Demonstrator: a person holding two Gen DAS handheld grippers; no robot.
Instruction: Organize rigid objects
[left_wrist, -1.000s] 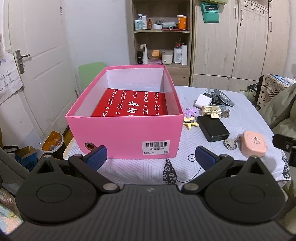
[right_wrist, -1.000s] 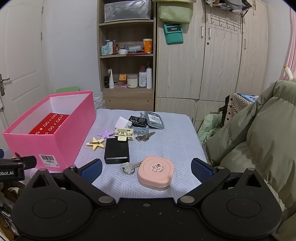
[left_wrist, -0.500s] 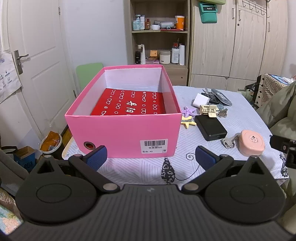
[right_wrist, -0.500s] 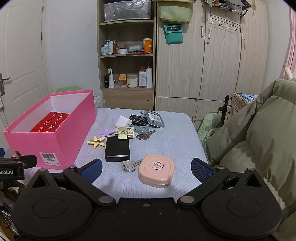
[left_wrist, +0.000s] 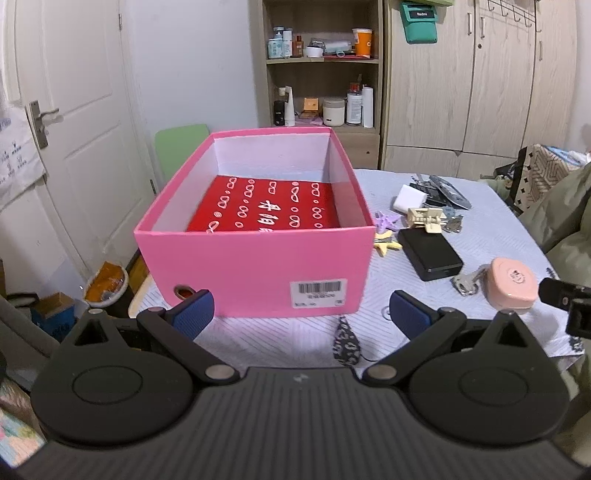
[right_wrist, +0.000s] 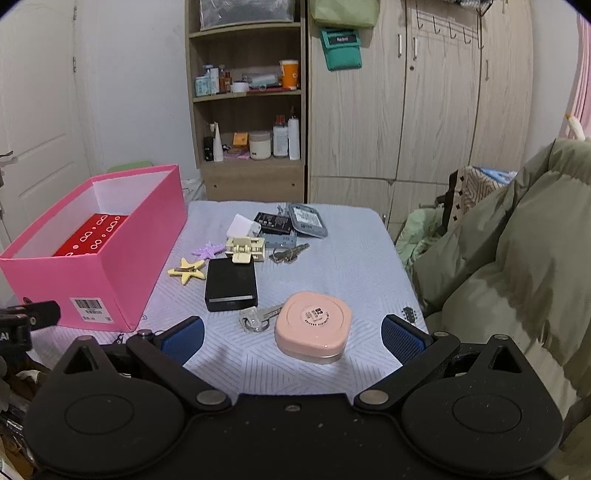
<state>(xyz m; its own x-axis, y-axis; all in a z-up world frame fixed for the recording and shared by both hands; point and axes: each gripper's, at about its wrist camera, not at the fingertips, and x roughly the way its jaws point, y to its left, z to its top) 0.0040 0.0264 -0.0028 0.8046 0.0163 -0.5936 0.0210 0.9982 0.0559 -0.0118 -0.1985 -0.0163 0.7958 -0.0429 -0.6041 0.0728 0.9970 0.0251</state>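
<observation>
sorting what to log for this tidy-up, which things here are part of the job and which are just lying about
Part of the job:
pink box
pink case
black power bank
yellow star clip
purple star clip
keys
white charger

Just lying about:
shelf bottles
green jacket
teal pouch

Soft, even indoor light is filling both views, slightly dim and cool. Fisheye distortion is bending the door and cupboards toward the frame edges, and the corners are darkening. A faint shadow is lying under the pink case (right_wrist: 313, 326), lower centre.
</observation>
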